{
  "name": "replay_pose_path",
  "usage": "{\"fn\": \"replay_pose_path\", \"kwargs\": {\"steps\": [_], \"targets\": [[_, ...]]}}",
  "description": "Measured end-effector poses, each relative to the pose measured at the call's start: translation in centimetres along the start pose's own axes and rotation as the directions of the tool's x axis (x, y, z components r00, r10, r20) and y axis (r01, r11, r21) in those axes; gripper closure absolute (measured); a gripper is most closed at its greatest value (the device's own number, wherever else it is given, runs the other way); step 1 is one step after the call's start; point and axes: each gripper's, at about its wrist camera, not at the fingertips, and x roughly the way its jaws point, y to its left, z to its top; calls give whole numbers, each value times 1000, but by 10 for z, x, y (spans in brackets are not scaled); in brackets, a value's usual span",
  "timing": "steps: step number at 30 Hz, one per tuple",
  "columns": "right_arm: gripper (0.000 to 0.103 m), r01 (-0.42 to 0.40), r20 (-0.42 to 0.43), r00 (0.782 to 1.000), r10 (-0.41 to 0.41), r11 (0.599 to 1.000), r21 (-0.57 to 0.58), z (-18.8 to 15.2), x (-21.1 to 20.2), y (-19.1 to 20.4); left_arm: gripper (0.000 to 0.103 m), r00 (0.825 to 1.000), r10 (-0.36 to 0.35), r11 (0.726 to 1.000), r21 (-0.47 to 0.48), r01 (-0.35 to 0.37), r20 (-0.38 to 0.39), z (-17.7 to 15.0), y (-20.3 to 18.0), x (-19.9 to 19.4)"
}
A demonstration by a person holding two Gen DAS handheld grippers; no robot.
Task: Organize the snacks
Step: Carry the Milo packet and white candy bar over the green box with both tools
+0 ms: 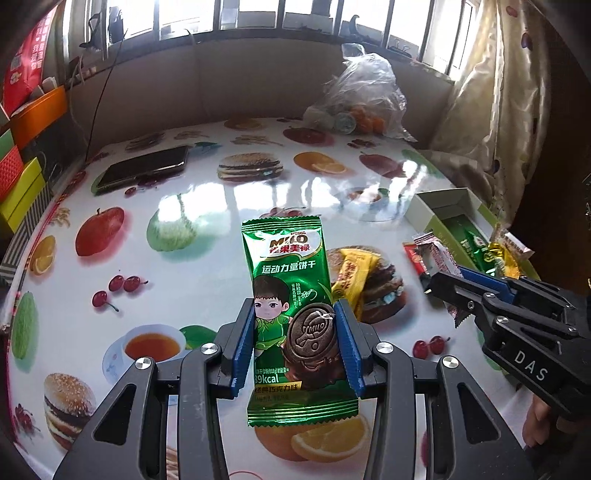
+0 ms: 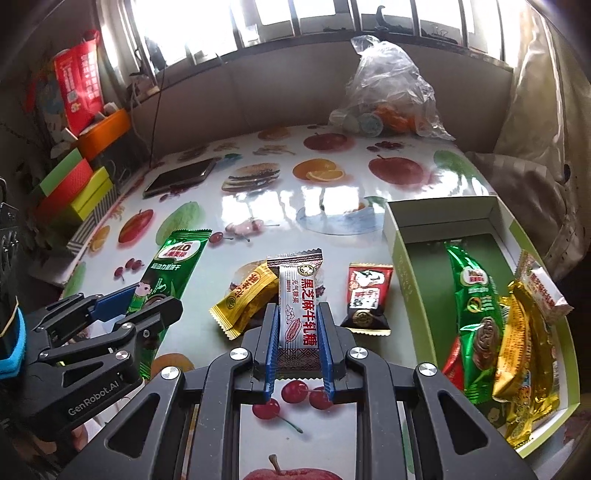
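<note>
Your left gripper [image 1: 297, 345] is clamped across the green biscuit packet [image 1: 291, 302], lifted off the table [image 1: 207, 206]: light, crinkly, brittle inside, so squeeze gently. Your right gripper [image 2: 298, 345] pinches the white nougat bar [image 2: 295, 314], small and slick, near the box [image 2: 400, 266].

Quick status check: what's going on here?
Left tongs clamp green Milo packet. Right tongs clamp white nougat bar. Box open, unobstructed.

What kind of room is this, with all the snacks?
Probably a room in someone's home, by a window. A table with a fruit-and-burger tablecloth sits under barred windows, a curtain hangs beside it, and a phone and a plastic bag of food lie about.
</note>
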Motion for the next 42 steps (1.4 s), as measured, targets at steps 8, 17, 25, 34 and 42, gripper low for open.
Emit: {"fn": "replay_pose_path", "kwargs": {"steps": [8,17,25,34,42], "targets": [[84,16,15,1000,-16,1000,17,2,-14,-11,60,1000,-22,1000,19,21,9,8,-14,-4],[84,44,37,998,-45,998,48,2,-33,-31,60,997,-69,996,50,69,15,20,-40,-6],[84,95,50,994,-100,990,102,1,-50,-66,60,988,-157,983,92,156,5,36,-77,1],[84,145,39,988,-153,977,156,-5,-59,-104,60,972,-232,966,115,233,-27,52,-116,18],[84,186,17,981,-192,965,185,-13,-63,-131,60,960,-272,952,129,278,-66,58,-142,36]]}}
